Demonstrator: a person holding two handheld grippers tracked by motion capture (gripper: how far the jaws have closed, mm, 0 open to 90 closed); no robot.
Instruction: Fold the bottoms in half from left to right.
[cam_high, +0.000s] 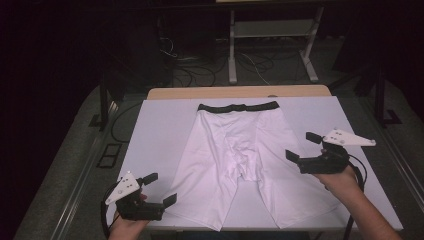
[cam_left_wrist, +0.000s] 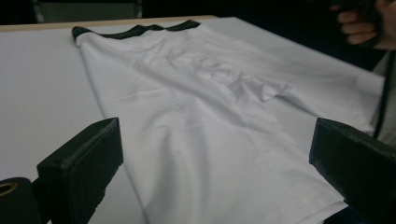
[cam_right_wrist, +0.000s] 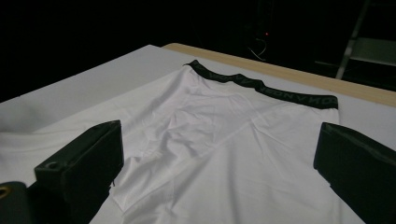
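A pair of white shorts (cam_high: 240, 155) with a black waistband (cam_high: 238, 106) lies flat on the white table cover (cam_high: 160, 125), waistband at the far side, legs toward me. My left gripper (cam_high: 160, 189) hovers open at the near left, by the hem of the left leg (cam_left_wrist: 243, 186). My right gripper (cam_high: 303, 146) is open at the right edge of the right leg, a little above it. In the right gripper view the shorts (cam_right_wrist: 224, 154) spread between the wide-apart jaws, waistband (cam_right_wrist: 266, 86) beyond. Nothing is held.
The table's wooden far edge (cam_high: 240, 92) shows behind the cover. Beyond it stand a metal frame (cam_high: 272, 45) and loose cables (cam_high: 200, 65) on the dark floor. A hand (cam_left_wrist: 364, 23) holding the other gripper appears at the top right of the left gripper view.
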